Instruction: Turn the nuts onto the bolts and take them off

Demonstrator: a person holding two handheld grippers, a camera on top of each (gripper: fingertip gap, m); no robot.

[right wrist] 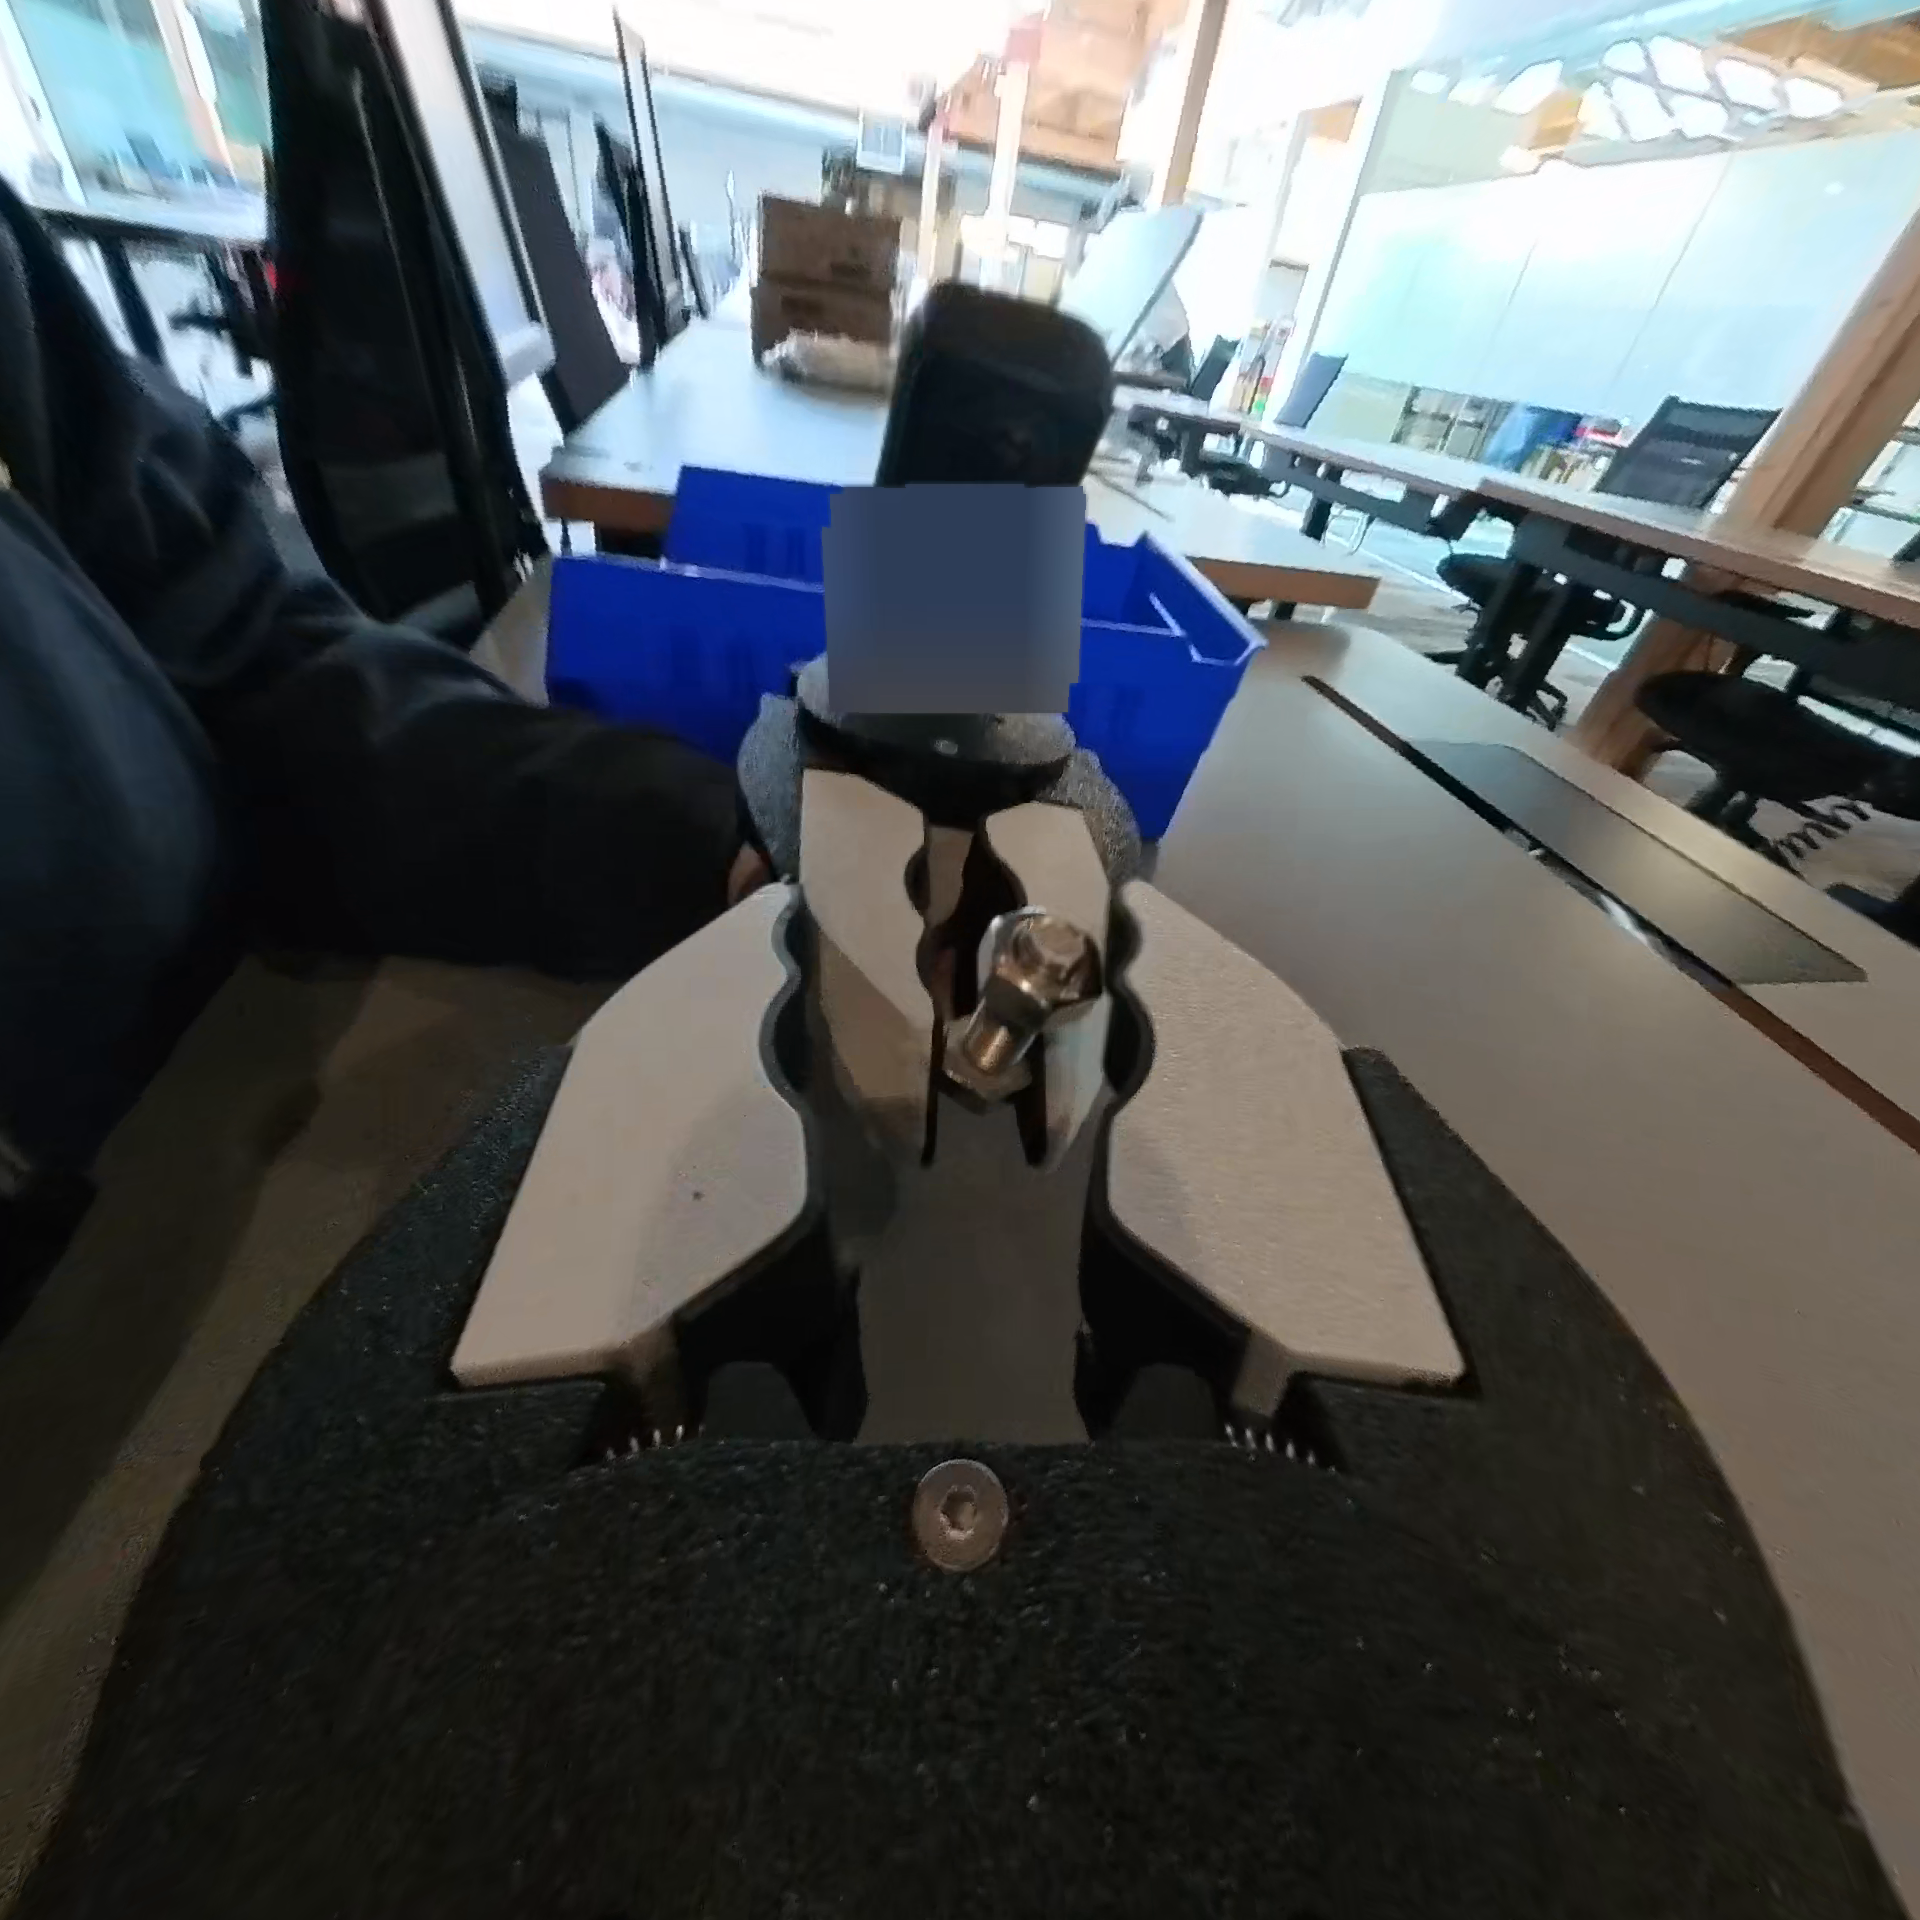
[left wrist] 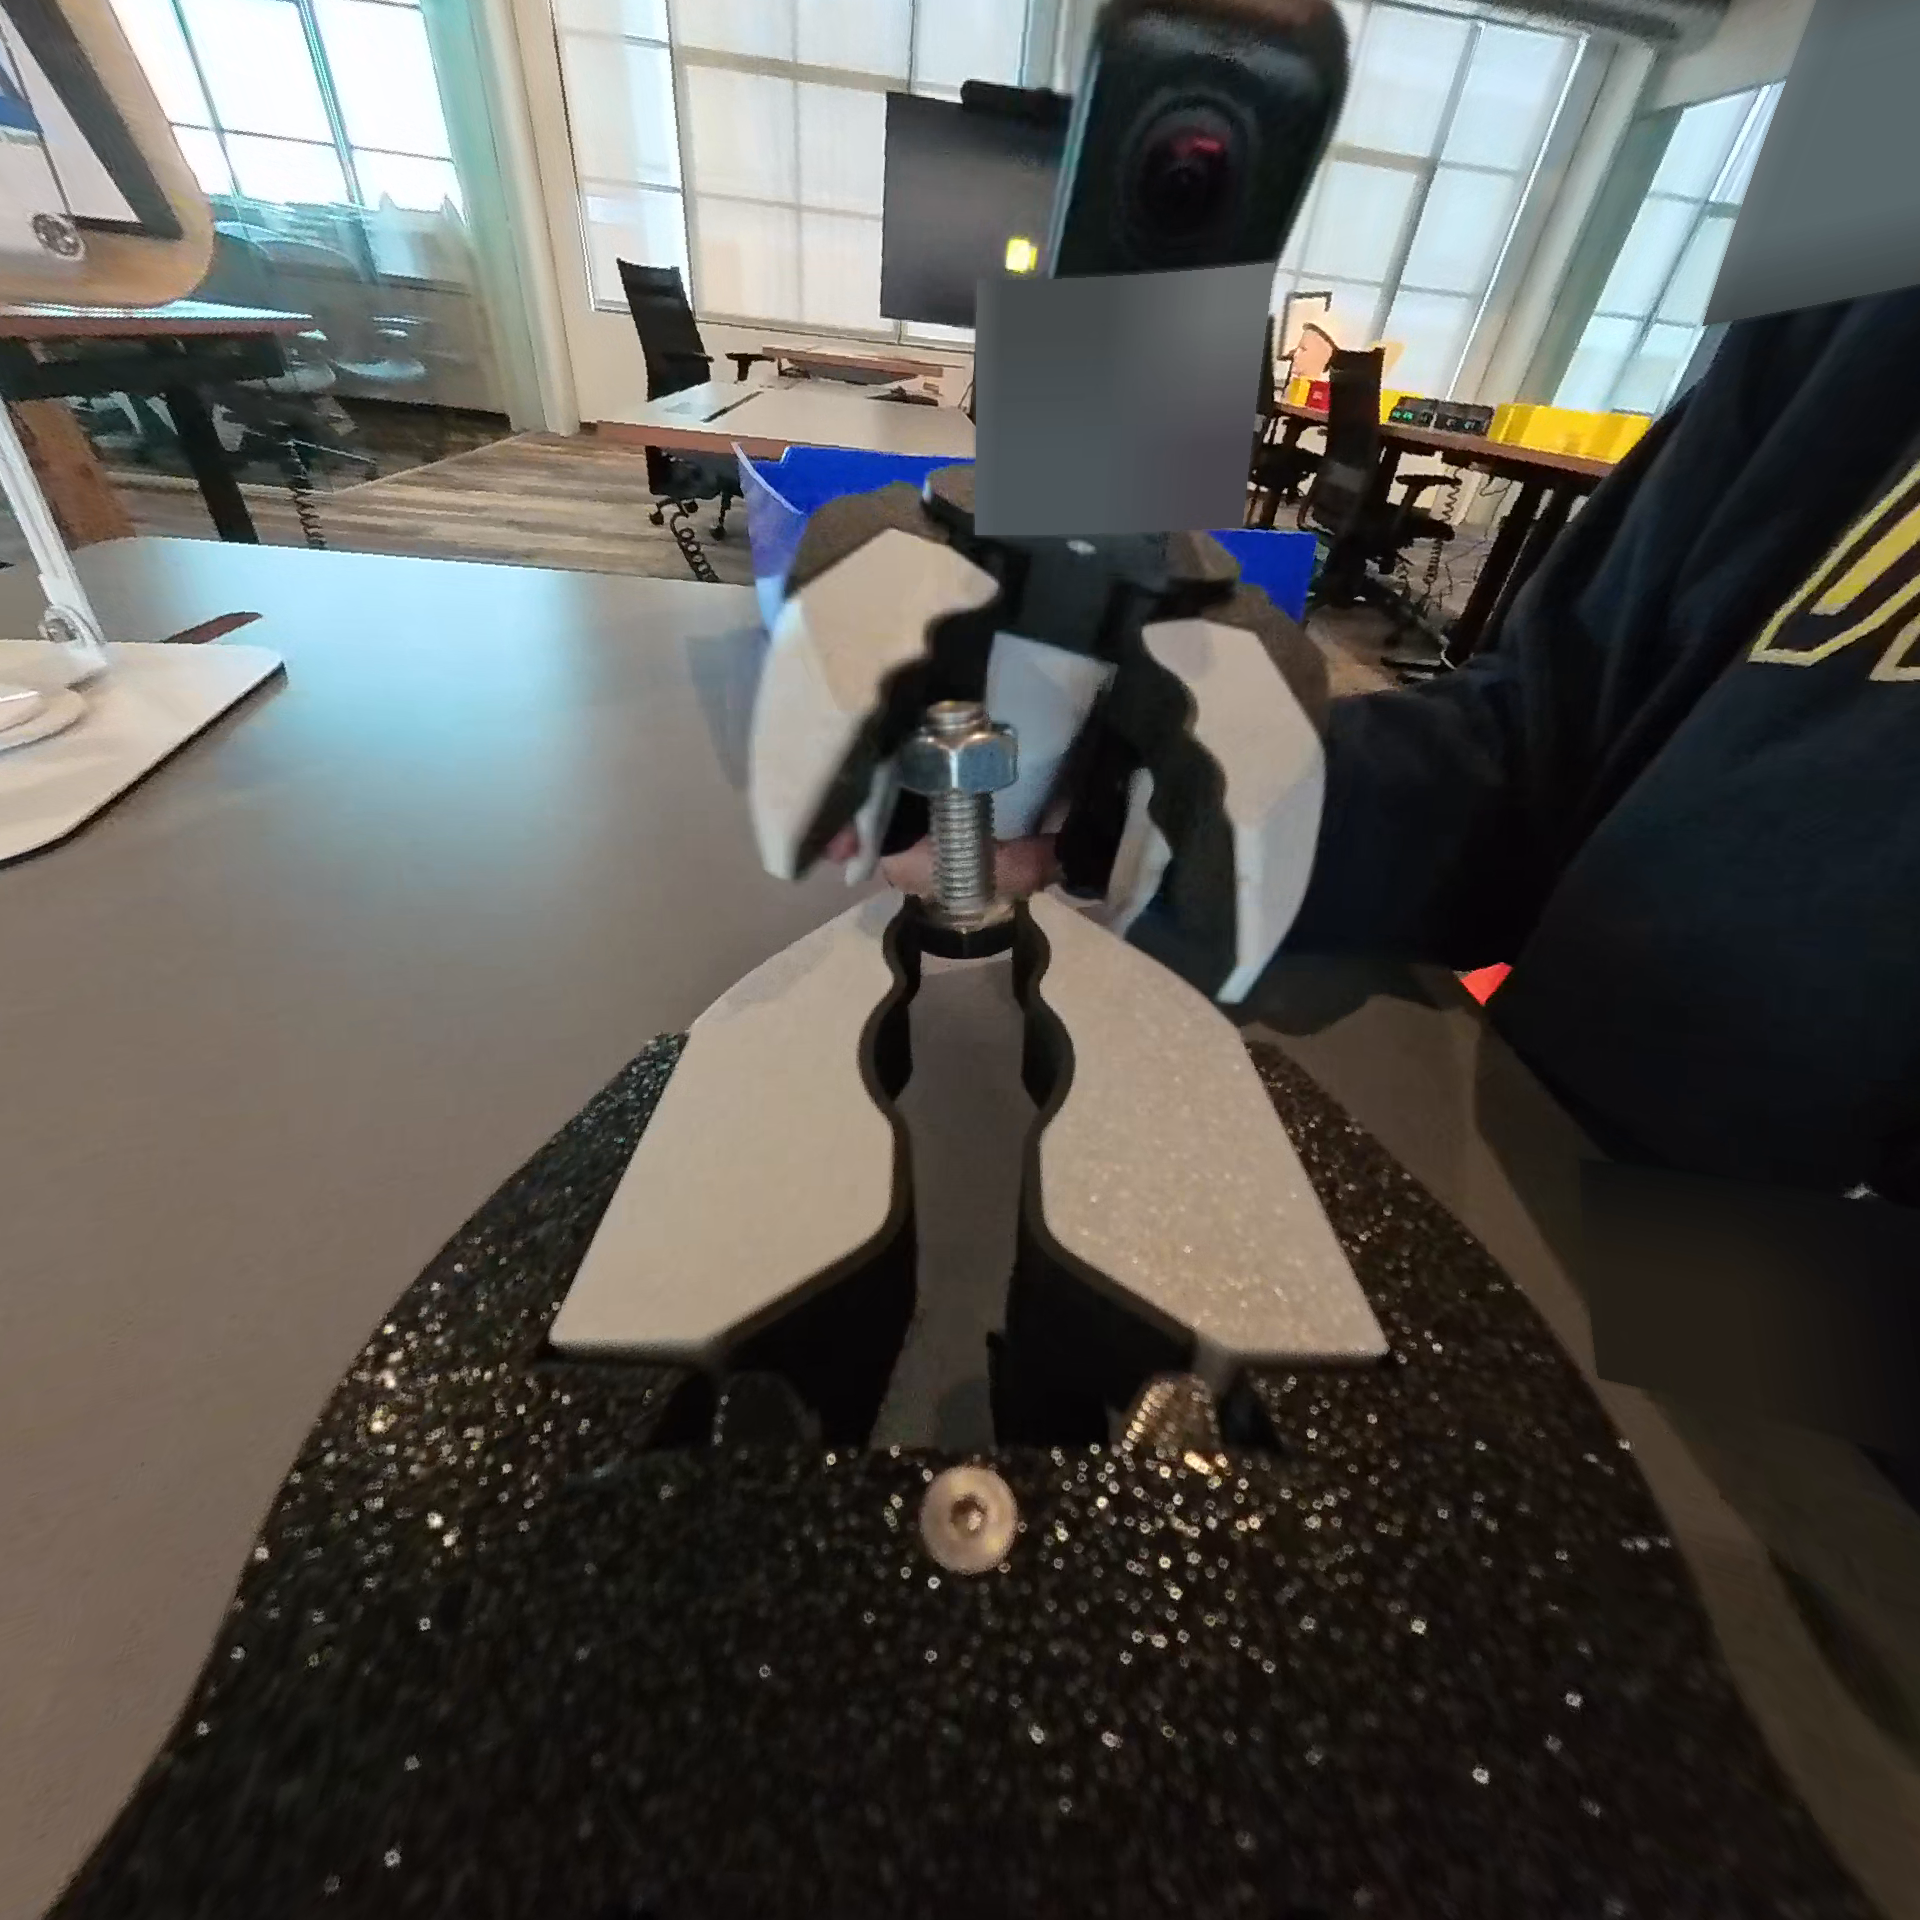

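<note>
Left hand-held gripper [left wrist: 961,935] clamps bolt [left wrist: 958,847] head, shaft upright. Right hand-held gripper [right wrist: 956,1023] wide around nut [left wrist: 956,756] near tip. Mid-threading step; next: pinch nut, rotate.

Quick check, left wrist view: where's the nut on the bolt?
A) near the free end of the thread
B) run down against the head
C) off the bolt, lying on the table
A: the nut sits near the top of the upright bolt, bare thread below it down to the left tongs gripping the head end.
</note>
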